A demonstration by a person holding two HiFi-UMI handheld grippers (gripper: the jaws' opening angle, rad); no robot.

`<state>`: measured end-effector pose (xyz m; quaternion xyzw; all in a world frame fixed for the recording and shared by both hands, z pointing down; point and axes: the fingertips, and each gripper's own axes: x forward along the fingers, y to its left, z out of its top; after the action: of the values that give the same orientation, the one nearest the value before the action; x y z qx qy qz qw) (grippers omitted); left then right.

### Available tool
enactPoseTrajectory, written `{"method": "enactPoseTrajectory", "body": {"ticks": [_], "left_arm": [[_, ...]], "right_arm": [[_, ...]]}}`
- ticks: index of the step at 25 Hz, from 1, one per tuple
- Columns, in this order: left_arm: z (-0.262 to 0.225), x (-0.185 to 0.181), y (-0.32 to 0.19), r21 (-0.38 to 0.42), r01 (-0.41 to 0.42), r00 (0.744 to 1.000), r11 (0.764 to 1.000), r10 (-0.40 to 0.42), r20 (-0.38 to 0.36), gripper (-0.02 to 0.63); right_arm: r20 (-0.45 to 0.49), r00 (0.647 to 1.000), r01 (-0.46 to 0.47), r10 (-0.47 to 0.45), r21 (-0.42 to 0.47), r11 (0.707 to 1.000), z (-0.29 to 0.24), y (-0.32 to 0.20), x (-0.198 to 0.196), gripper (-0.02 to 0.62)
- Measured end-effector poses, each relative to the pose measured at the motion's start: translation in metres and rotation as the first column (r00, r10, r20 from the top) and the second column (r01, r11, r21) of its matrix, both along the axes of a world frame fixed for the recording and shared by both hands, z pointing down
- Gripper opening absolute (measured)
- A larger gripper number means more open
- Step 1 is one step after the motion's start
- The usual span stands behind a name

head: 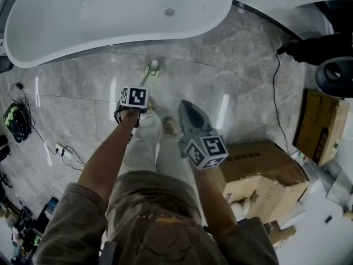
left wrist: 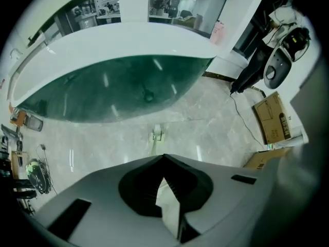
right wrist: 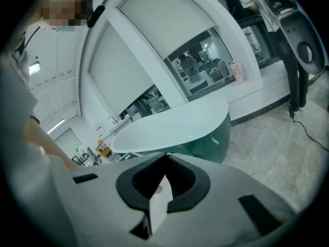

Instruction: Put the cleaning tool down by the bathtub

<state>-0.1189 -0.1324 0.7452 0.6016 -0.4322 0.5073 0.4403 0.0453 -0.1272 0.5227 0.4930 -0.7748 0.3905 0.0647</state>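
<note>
The cleaning tool [head: 153,66], a small pale head on a thin handle, lies on the grey marble floor just in front of the white bathtub [head: 33,54]. In the left gripper view the cleaning tool [left wrist: 157,134] shows beyond the jaws, below the bathtub [left wrist: 128,50], and nothing is between the jaws. My left gripper [head: 132,106] hangs above the floor close behind the tool, its jaws shut [left wrist: 164,156]. My right gripper [head: 185,102] is held beside it, tip toward the tub, jaws shut and empty [right wrist: 167,154].
Cardboard boxes [head: 259,170] stand at the right, another box [head: 320,126] further right. A black cable [head: 278,93] runs across the floor to a black machine [head: 331,65]. Cables and gear [head: 16,120] lie at the left. My legs are below the grippers.
</note>
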Motion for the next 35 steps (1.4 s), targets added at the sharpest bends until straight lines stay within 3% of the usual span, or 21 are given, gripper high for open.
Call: {"method": "enactPoseTrajectory", "body": {"ticks": [8, 18, 27, 35], "left_arm": [[-0.138, 0.013, 0.008, 0.145, 0.044, 0.994, 0.989, -0.029, -0.103, 0.003], [-0.265, 0.014, 0.019, 0.306, 0.066, 0.980, 0.950, -0.004, -0.198, 0.003], [-0.369, 0.027, 0.009, 0.491, 0.062, 0.949, 0.869, 0.101, -0.298, 0.003], [-0.444, 0.036, 0.017, 0.627, 0.034, 0.917, 0.778, 0.225, -0.328, 0.003]], "right_arm": [[0.018, 0.999, 0.047, -0.047, 0.005, 0.999, -0.065, 0.024, 0.004, 0.000], [0.044, 0.993, 0.105, -0.106, 0.018, 0.994, -0.129, 0.033, -0.009, 0.000], [0.028, 0.986, 0.159, -0.163, 0.098, 0.982, -0.192, 0.036, -0.010, 0.000], [-0.032, 0.978, 0.207, -0.207, 0.305, 0.930, -0.261, 0.039, -0.015, 0.000]]}}
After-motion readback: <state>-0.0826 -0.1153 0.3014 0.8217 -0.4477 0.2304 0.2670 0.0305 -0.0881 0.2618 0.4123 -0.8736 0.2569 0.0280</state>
